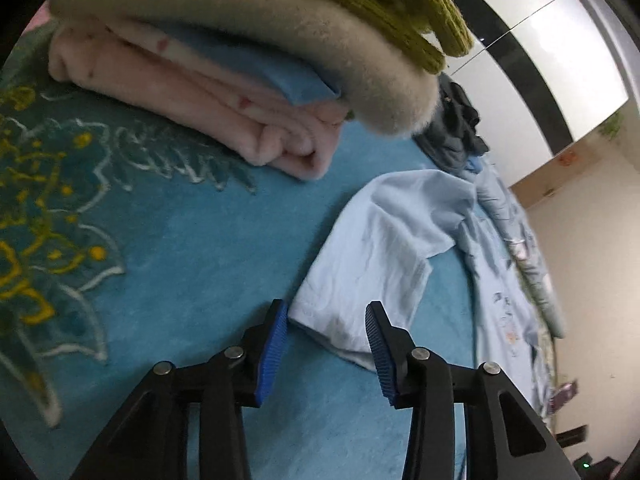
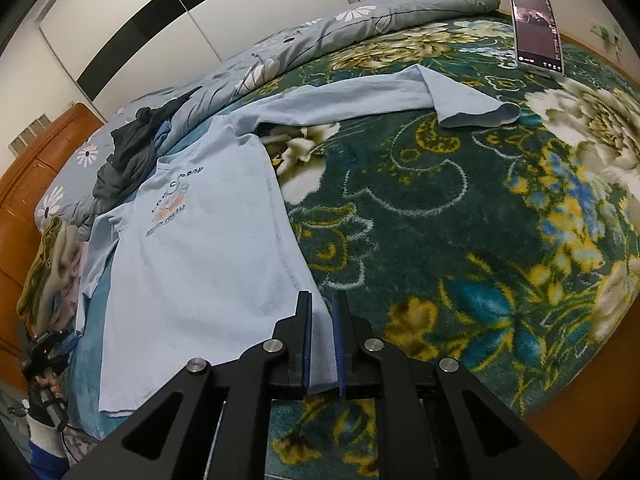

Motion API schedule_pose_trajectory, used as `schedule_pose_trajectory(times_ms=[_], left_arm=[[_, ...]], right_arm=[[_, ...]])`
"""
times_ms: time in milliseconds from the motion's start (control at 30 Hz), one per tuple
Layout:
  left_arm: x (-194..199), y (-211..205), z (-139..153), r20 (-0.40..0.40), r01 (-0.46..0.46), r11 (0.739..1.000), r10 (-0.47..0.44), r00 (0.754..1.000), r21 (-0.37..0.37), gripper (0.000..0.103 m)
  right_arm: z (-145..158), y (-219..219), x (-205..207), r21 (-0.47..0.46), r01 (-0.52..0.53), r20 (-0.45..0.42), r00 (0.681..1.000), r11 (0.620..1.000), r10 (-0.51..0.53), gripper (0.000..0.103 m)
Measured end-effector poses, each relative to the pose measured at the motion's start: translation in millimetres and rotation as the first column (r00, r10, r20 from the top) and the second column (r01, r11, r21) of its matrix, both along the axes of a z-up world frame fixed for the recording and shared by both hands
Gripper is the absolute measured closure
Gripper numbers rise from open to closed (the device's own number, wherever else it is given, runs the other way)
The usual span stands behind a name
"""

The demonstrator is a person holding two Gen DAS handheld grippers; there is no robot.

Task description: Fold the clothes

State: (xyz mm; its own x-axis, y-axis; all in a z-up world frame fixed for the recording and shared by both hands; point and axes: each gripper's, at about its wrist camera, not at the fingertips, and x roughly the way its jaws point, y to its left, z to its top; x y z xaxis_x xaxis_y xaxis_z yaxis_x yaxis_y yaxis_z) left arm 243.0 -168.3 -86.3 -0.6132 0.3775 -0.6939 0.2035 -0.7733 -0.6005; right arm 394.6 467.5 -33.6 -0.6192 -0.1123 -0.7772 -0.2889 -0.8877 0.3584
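On the flowered bedspread (image 2: 440, 208) the light blue T-shirt (image 2: 200, 256) lies spread, long axis running near to far. The right gripper (image 2: 322, 344) pinches its near hem corner; the left gripper (image 1: 326, 344), jaws half open and empty, hovers just before the left sleeve (image 1: 360, 280).

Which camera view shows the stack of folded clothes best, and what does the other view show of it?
The left wrist view. There the stack of folded clothes fills the upper frame, with its pink, blue, beige and green layers separately visible. The right wrist view shows the stack only small and distorted at its left edge, beside the light blue T-shirt.
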Motion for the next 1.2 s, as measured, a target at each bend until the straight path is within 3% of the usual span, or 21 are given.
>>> schedule_pose_trajectory(times_ms=[67,100,133,167,233,333,433,533,667,800,1000,1100,1200], left_arm=[[1.0,1.4,-1.3,-0.020,-0.001,1.000,0.001,1.000,0.005,0.064],[2.0,1.9,-1.5,-0.027,-0.003,1.000,0.003,1.000,0.009,0.070],[2.6,2.3,-1.9,-0.032,-0.005,1.000,0.005,0.999,0.020,0.090],[1.8,3.7,-1.8,-0.033,-0.009,1.000,0.010,0.999,0.026,0.095],[-0.5,4.2,5.1,-0.052,-0.019,1.000,0.019,0.998,0.014,0.097],[-7.8,0.7,42.0,-0.157,-0.034,0.998,0.026,0.987,-0.044,0.098],[-16.6,0.8,109.9,-0.319,-0.037,0.991,-0.007,0.948,-0.131,0.098],[-28.4,6.6,169.8,-0.436,-0.022,0.985,-0.057,0.898,-0.173,0.098],[-54.9,19.3,214.8,-0.468,0.002,0.971,-0.118,0.876,-0.240,0.098],[-74.5,35.0,232.5,-0.480,0.067,0.974,-0.166,0.861,-0.217,0.098],[-122.3,124.3,263.8,-0.496,0.261,0.938,-0.343,0.798,-0.228,0.098],[-152.7,191.7,260.3,-0.467,0.362,0.897,-0.441,0.767,-0.253,0.098],[-183.3,262.9,236.5,-0.402,0.476,0.847,-0.532,0.745,-0.237,0.098]], right_arm=[[-0.1,-2.5,-4.1,0.000,-0.007,0.004,1.000,1.000,0.007,0.094],[-0.2,-4.2,-6.2,0.001,-0.011,0.006,1.000,1.000,0.011,0.094],[0.0,-6.0,-8.1,0.002,-0.015,0.007,1.000,1.000,0.015,0.094],[0.4,-7.7,-9.8,0.003,-0.019,0.007,1.000,1.000,0.019,0.094],[2.5,-10.6,-13.0,0.013,-0.023,0.005,1.000,1.000,0.023,0.094],[8.9,-12.2,-16.7,0.041,-0.021,-0.001,1.000,0.999,0.021,0.094],[16.9,-9.9,-19.4,0.057,-0.016,-0.014,1.000,0.998,0.017,0.094],[21.6,-8.4,-22.4,0.061,-0.012,-0.025,1.000,0.998,0.013,0.094],[19.1,-9.8,-25.1,0.049,-0.018,-0.029,0.999,0.999,0.019,0.094],[16.2,-8.2,-26.0,0.040,-0.019,-0.032,0.999,0.999,0.021,0.094],[20.9,9.4,-29.9,0.017,0.012,-0.054,0.999,1.000,-0.011,0.094],[22.0,14.6,-35.7,-0.008,0.018,-0.074,0.997,1.000,-0.019,0.094],[17.1,16.1,-40.2,-0.025,0.012,-0.077,0.997,1.000,-0.014,0.094]])
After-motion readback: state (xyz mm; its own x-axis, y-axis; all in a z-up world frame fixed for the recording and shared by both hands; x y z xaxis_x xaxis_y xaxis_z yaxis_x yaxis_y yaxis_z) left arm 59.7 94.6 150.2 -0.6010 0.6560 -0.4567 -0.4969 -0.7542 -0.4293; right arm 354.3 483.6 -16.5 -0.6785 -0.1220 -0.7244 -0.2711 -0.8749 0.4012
